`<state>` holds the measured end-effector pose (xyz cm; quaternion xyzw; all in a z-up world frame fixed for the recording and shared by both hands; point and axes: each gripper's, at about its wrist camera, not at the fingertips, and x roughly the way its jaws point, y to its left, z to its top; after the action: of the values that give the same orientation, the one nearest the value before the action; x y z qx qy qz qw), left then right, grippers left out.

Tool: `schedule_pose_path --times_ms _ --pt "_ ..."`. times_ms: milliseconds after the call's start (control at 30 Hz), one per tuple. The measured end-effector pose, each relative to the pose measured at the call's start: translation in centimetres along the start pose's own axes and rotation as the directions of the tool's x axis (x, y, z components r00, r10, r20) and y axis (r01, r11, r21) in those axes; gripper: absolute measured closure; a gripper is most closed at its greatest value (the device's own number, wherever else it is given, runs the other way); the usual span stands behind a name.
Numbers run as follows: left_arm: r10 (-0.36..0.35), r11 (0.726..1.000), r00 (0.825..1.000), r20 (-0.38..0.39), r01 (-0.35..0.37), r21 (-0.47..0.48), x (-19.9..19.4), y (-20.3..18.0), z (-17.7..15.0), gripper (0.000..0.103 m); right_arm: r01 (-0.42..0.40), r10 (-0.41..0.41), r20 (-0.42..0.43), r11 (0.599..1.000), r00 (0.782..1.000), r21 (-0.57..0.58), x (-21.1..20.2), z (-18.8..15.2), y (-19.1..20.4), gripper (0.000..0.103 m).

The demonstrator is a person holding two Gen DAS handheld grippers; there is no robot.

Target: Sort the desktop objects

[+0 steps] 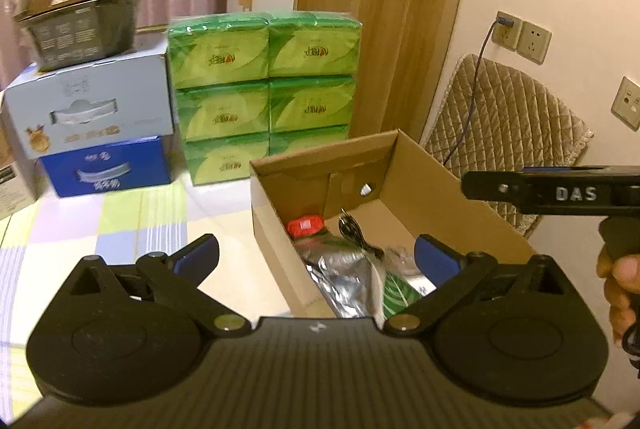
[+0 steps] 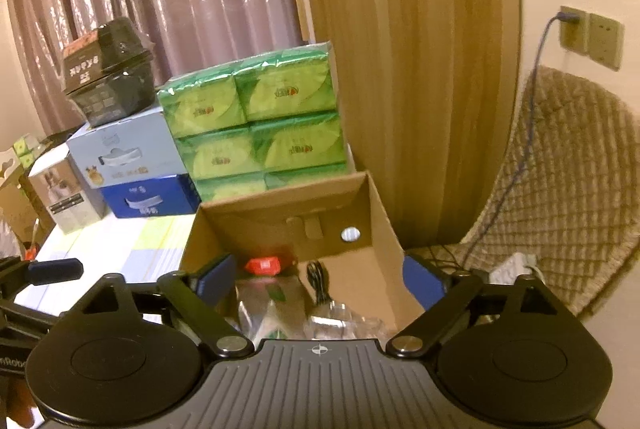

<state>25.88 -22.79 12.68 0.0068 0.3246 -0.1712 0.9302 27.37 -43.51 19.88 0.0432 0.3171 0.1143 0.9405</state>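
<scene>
The only clearly readable text is "DAS", in pale raised capitals on the side of the black handheld right gripper body (image 1: 576,193) that enters the left wrist view from the right. The green plastic-wrapped tissue packs (image 1: 264,93), the black lidded food bowl (image 1: 80,25) and the pale blue and dark blue cardboard cartons (image 1: 96,121) carry printed characters and logos, upside down and too blurred to read.

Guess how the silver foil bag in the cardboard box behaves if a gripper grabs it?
Probably floppy: the foil bag looks creased and slumps against the cardboard box wall. Likely slippery, given its glossy shine. It lies under the black cable, which may drag along when lifted.
</scene>
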Motion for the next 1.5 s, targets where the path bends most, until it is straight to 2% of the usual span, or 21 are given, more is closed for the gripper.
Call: schedule_pose_path --times_ms 200,600,767,933,1200,1500 --pt "0.012 0.999 1.000 -0.028 -0.013 -0.039 -4.7 -1.8 -1.9 0.001 0.030 -0.031 -0.020 0.999 0.999 -0.011 -5.8 -2.3 0.3 0.002" --pt "0.093 0.995 0.994 -0.055 -0.095 -0.042 -13.9 -6.0 -6.4 0.001 0.043 -0.041 -0.046 0.999 0.998 0.029 -16.7 -6.5 1.5 0.002" --pt "0.096 0.994 0.994 -0.044 -0.099 -0.054 -17.0 -7.2 -7.9 0.001 0.054 -0.054 -0.038 0.998 0.998 0.017 -20.1 -8.5 2.0 0.002" --pt "0.110 0.989 0.993 -0.052 -0.114 -0.089 -19.1 -8.1 -9.1 0.001 0.069 -0.068 -0.022 0.997 0.997 0.036 -22.8 -10.2 2.2 0.002" --pt "0.080 0.986 0.996 -0.043 -0.085 -0.146 -21.6 -8.3 -10.6 0.001 0.105 -0.106 0.006 0.993 0.994 0.056 -26.7 -12.8 3.0 0.002" --pt "0.111 0.985 0.993 -0.046 -0.116 -0.126 -24.0 -9.0 -12.4 0.001 0.108 -0.108 -0.011 0.994 0.994 -0.004 -28.6 -15.6 5.6 0.002"
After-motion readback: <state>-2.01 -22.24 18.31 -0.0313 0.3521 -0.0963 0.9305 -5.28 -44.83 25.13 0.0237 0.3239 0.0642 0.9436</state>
